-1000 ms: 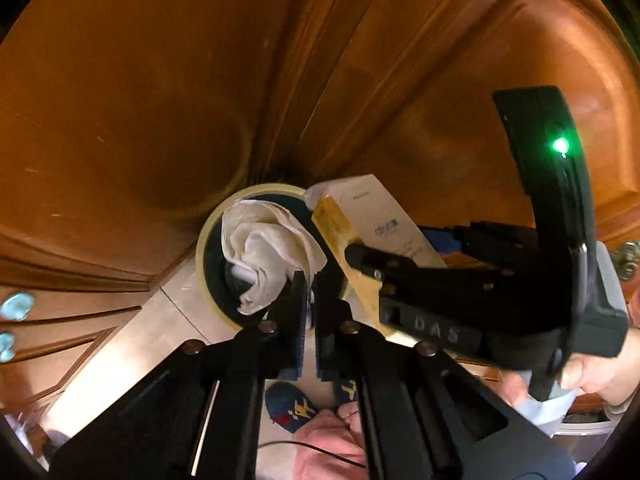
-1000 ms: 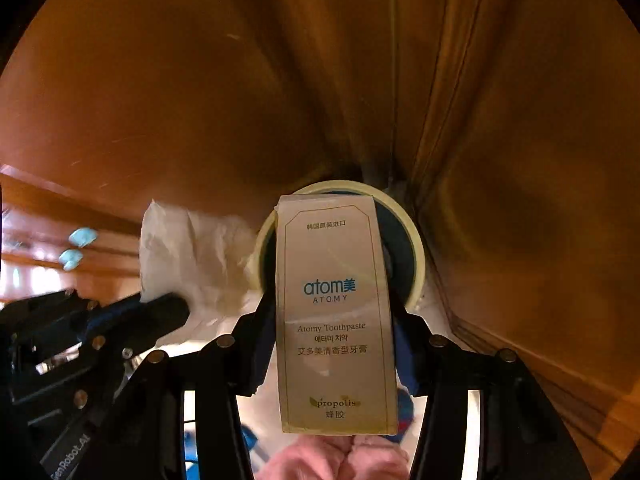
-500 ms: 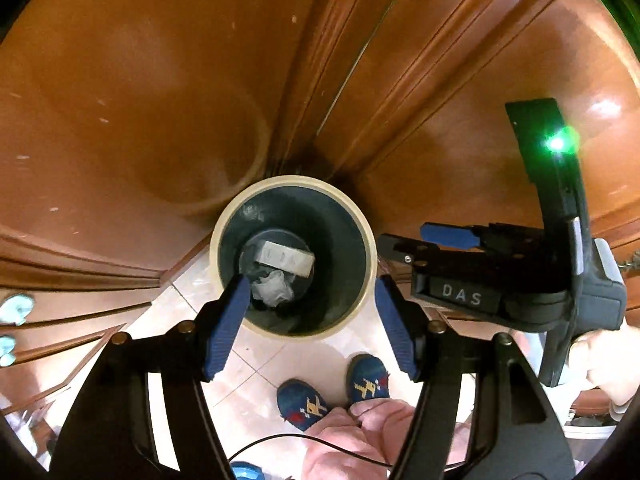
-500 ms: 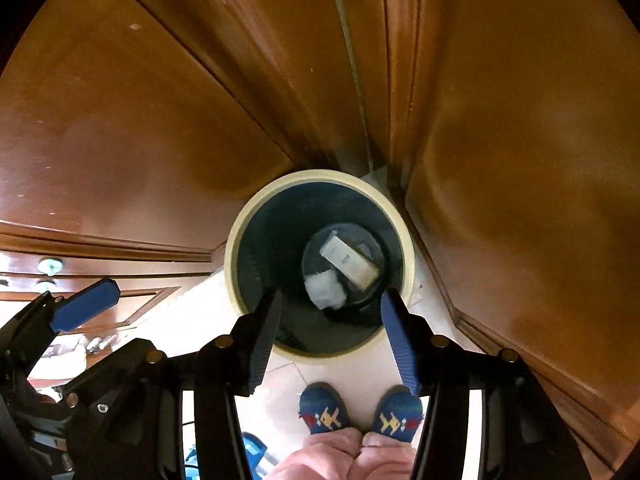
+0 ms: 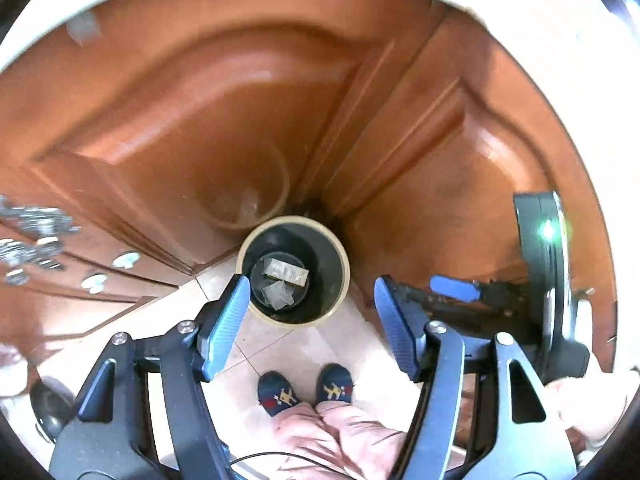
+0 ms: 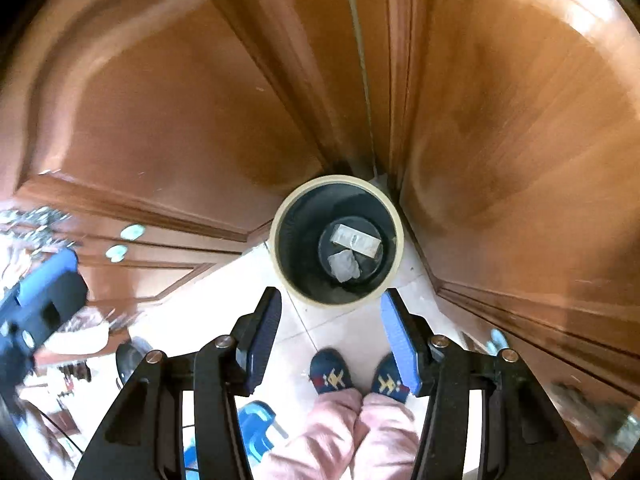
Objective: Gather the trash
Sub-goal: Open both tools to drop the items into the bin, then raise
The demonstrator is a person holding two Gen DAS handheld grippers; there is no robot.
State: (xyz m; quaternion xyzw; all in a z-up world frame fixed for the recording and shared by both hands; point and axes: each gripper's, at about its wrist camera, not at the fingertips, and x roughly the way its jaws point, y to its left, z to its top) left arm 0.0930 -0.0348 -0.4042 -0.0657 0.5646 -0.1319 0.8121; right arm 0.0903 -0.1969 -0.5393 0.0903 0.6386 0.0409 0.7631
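A round dark bin with a cream rim (image 5: pixel 242 247) (image 6: pixel 276 248) stands on the tiled floor in the corner of wooden cabinet doors. At its bottom lie a toothpaste box (image 5: pixel 287 271) (image 6: pixel 357 239) and a crumpled tissue (image 5: pixel 278 294) (image 6: pixel 343 265). My left gripper (image 5: pixel 312 312) hangs high above the bin, open, nothing between its blue pads. My right gripper (image 6: pixel 331 322) is also above the bin, open and empty. In the left wrist view the right gripper (image 5: pixel 454 289) shows at the right edge.
Wooden cabinet doors (image 5: pixel 168 128) (image 6: pixel 520 140) close in on the bin from the left and right. A person's feet in blue patterned slippers (image 5: pixel 304 388) (image 6: pixel 358 376) stand on the light tiles (image 5: pixel 280 344) just before the bin. Round knobs (image 6: pixel 124 242) sit on the left drawers.
A second ago the left gripper was shut on the tissue and the right held the toothpaste box over the bin. Both let go; the items fell in. Both grippers have since risen.
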